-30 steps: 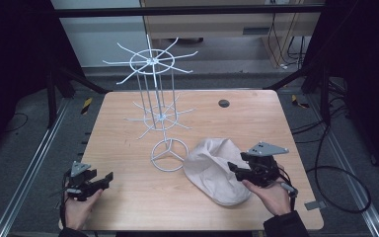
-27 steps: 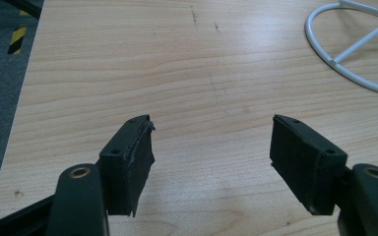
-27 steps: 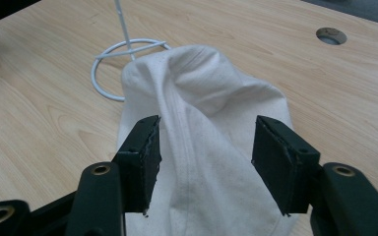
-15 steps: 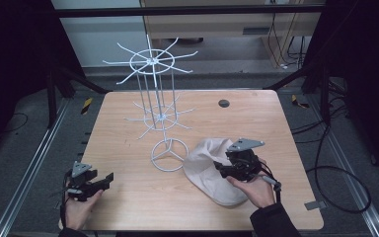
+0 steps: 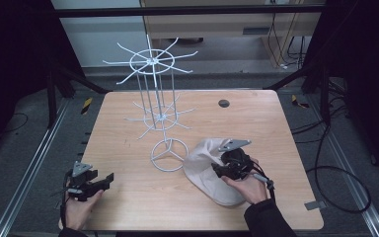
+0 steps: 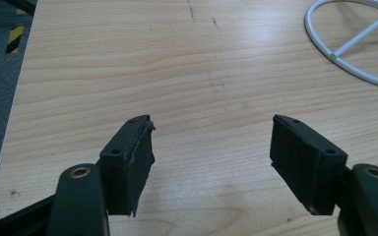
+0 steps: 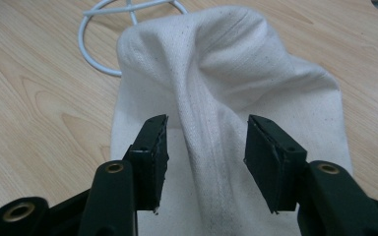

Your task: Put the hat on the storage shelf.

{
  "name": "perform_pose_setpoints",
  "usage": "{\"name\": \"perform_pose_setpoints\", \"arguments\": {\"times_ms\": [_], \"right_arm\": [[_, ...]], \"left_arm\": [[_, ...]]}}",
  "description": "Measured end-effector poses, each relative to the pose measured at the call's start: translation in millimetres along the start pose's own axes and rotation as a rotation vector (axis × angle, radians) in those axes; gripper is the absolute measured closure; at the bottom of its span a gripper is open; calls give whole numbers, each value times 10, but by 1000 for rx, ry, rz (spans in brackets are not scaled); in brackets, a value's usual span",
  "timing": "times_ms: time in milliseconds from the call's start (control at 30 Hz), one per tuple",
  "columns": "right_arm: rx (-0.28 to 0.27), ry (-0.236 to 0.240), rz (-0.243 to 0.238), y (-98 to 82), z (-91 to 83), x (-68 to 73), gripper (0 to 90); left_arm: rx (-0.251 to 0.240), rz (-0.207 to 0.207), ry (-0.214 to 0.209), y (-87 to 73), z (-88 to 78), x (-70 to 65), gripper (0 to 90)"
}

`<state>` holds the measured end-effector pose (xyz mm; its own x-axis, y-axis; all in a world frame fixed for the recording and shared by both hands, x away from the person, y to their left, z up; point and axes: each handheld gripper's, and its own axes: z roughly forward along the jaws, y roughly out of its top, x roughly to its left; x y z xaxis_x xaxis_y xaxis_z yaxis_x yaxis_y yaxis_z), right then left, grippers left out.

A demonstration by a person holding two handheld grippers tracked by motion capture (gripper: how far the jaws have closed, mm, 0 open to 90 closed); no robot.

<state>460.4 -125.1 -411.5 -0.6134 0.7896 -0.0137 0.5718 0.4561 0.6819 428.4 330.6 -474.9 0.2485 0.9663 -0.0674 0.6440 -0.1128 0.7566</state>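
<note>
Two jaws of my right gripper (image 7: pixel 204 160) straddle a raised fold of the cream cloth bag (image 7: pixel 226 98), half-closed and closing, not yet pinching. Its long axis runs straight ahead toward the white wire stand (image 5: pixel 167 154). My left gripper (image 6: pixel 211 162) gapes empty, well apart.

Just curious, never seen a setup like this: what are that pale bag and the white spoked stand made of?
The pale bag looks like off-white woven cloth, perhaps cotton canvas: matte, a fine weave and soft folds show. The white spoked stand seems to be thin metal wire with a glossy white coating, judging by its slim rods and ring base; the coating hides what lies beneath.
</note>
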Motion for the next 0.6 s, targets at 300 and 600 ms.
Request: {"name": "perform_pose_setpoints", "arguments": {"times_ms": [300,600], "right_arm": [[46,6,3,-30,114,-20,588],[99,8,2,-40,176,-26,723]], "left_arm": [[6,1,1,-1,6,2,327],[10,3,-1,0,12,-2,336]]}}
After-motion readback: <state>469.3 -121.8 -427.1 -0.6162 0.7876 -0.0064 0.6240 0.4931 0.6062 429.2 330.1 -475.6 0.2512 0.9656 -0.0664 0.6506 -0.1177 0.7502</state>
